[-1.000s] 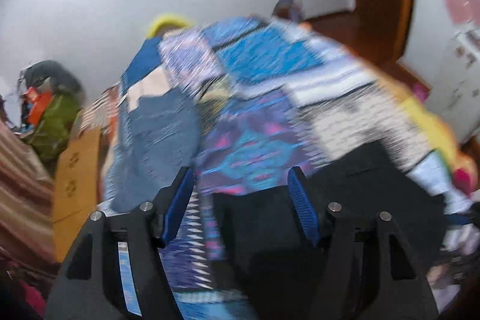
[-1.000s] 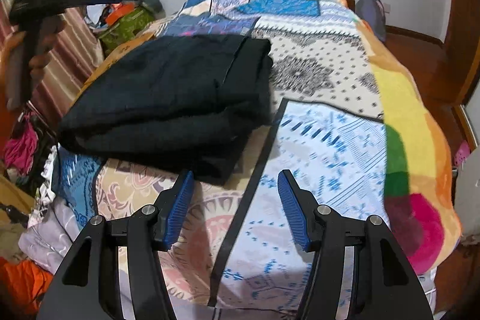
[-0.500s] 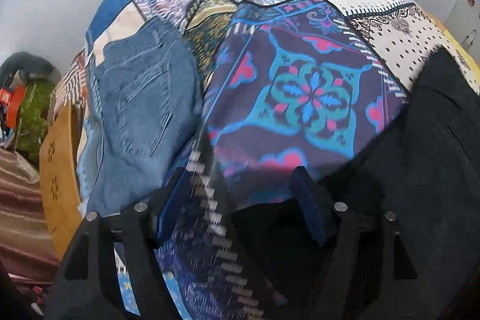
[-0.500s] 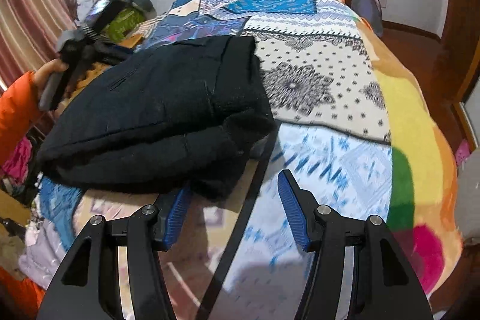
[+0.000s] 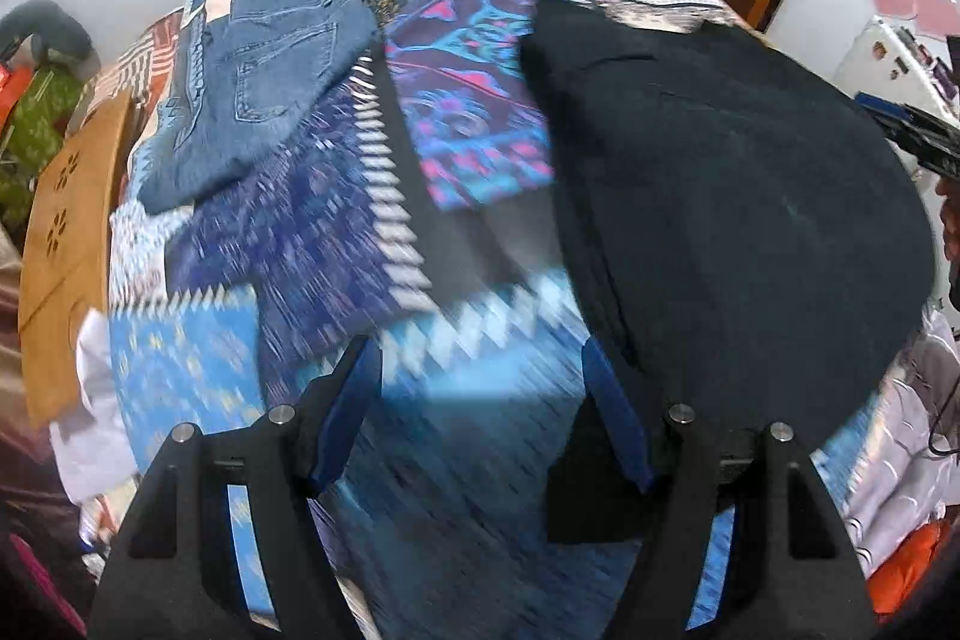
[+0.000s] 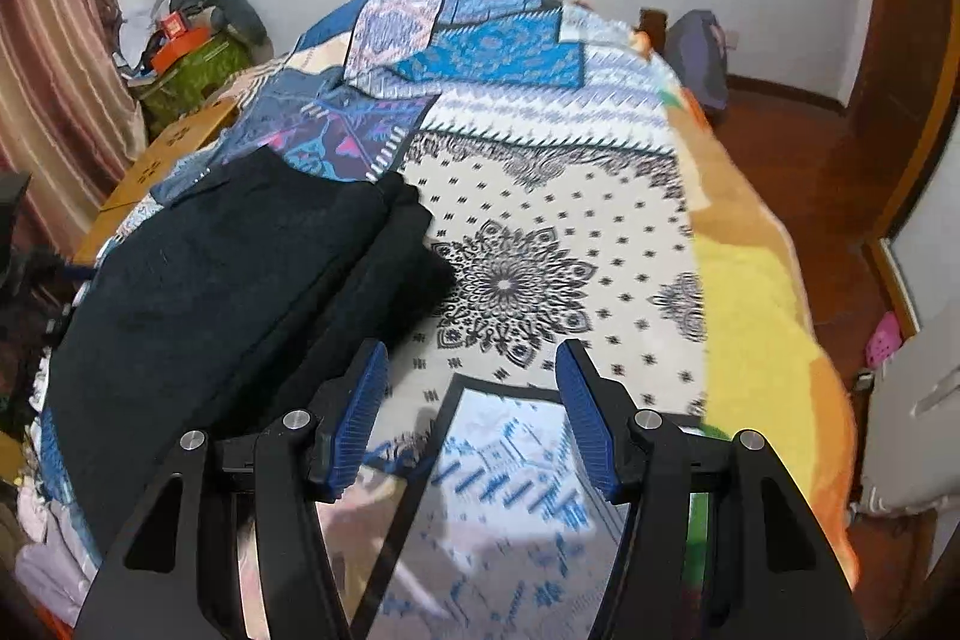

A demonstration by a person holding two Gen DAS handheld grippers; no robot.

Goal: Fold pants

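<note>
Pants, two pairs of them, lie on the bed: one black pair (image 5: 720, 172) folded into a thick bundle near the foot of the patchwork bedspread (image 5: 468, 112), and one blue denim pair (image 5: 264, 82) further up, well apart from it. Both grippers hang above the bed with nothing between their blue pads. The left gripper (image 5: 480, 412) stands wide open just beside the black bundle's edge; the right gripper (image 6: 471, 412) is equally wide open beside its other edge.
</note>
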